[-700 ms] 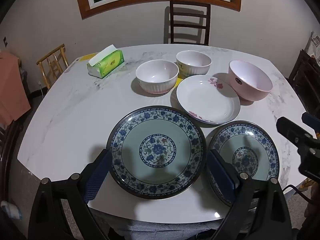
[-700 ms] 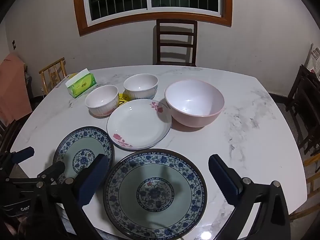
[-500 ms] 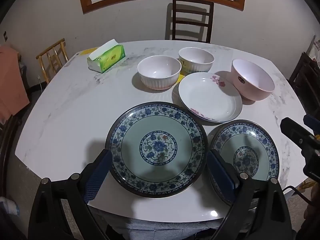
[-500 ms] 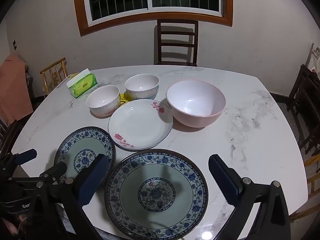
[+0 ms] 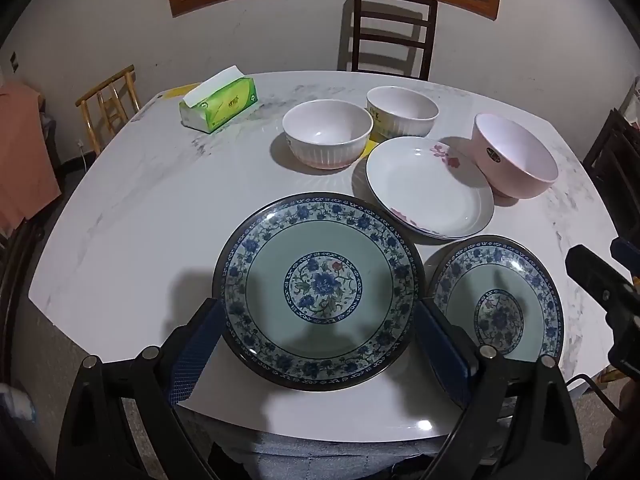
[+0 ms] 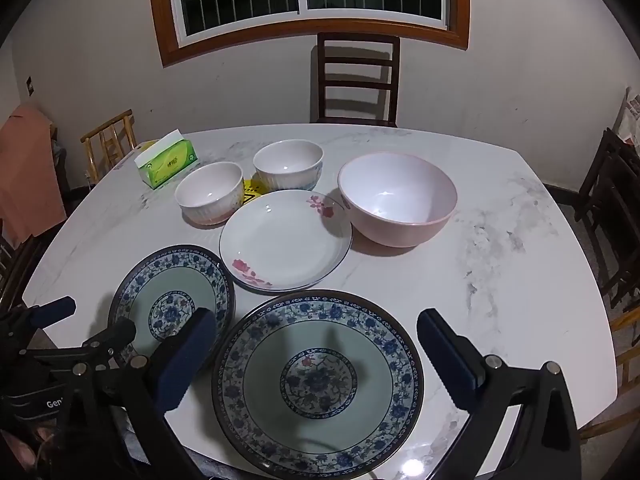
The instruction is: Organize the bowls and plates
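Observation:
On the marble table (image 5: 132, 216) lie two blue-patterned plates. In the left wrist view one (image 5: 318, 290) sits between my open left gripper's (image 5: 316, 344) fingers and the other (image 5: 498, 310) lies to its right. In the right wrist view one (image 6: 318, 380) lies between my open right gripper's (image 6: 316, 356) fingers and the other (image 6: 172, 300) lies to its left. Behind them are a white flowered plate (image 5: 430, 186) (image 6: 286, 240), two ribbed white bowls (image 5: 328, 132) (image 5: 402, 110) and a large pink bowl (image 5: 514, 160) (image 6: 398, 198). Both grippers are empty.
A green tissue box (image 5: 218, 104) stands at the table's back left. A dark wooden chair (image 6: 358, 76) is behind the table, a light wooden chair (image 5: 108, 100) at the left, dark chairs (image 6: 608, 208) at the right. A yellow sticker (image 6: 250, 194) lies between the ribbed bowls.
Both grippers have edged forward and slightly lower toward the blue-patterned plates. No dish has moved.

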Available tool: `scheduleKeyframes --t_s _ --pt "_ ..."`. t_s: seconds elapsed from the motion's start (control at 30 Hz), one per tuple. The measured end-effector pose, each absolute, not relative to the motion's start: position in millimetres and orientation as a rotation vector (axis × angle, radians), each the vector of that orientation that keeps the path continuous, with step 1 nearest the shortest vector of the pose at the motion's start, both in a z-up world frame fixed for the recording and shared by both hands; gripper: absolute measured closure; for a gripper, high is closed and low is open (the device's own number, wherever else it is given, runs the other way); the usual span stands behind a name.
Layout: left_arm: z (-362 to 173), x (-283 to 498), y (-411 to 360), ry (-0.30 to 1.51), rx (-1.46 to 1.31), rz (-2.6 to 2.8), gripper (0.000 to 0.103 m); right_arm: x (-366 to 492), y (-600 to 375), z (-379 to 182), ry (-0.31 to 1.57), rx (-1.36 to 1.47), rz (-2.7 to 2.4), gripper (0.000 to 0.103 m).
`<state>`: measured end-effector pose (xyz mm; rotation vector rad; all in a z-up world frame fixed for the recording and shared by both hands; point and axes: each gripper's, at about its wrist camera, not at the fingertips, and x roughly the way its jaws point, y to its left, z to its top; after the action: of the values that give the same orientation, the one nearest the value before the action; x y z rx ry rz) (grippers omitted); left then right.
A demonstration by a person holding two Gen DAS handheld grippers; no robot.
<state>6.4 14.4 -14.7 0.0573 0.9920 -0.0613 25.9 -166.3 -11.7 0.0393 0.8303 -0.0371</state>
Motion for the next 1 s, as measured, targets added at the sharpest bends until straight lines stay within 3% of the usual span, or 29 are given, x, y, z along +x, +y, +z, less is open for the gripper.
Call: scheduleKeyframes --t_s 1.0 --pt "-22.7 5.6 12.8 1.016 0.061 -0.055 0.009 25.8 -163.2 -16.9 0.840 0.048 -0.031 0.000"
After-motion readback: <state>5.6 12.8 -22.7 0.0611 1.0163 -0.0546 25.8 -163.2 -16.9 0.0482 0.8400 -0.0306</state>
